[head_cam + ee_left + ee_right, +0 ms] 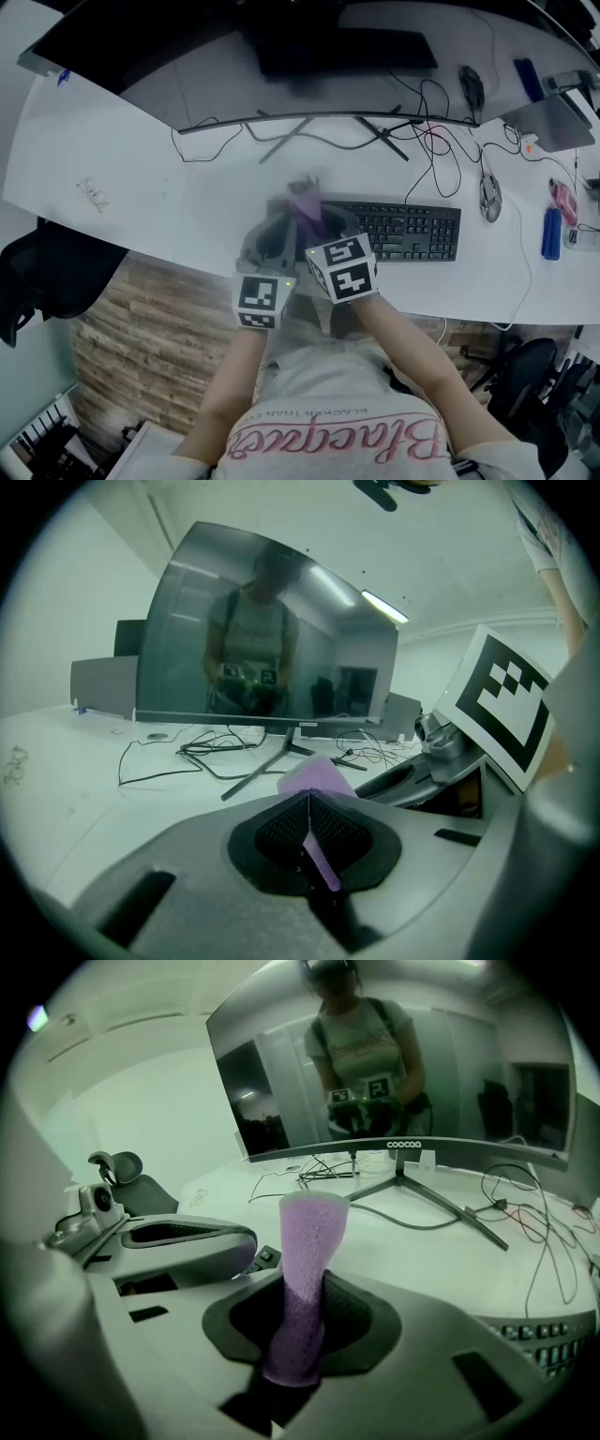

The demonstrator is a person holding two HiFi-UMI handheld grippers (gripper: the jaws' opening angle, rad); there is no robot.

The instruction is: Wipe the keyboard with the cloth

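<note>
Just off the 9 o'clock end of the long black keyboard (pixel 408 232), left tongs (pixel 309 832) and right tongs (pixel 298 1335) are both clamping the fuzzy purple cloth (pixel 309 1241), right nearer.

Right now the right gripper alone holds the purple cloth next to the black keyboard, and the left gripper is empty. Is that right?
Not quite. The left gripper is not empty: the left gripper view shows its jaws shut on an edge of the purple cloth. The right gripper holds the cloth too, next to the black keyboard.
</note>
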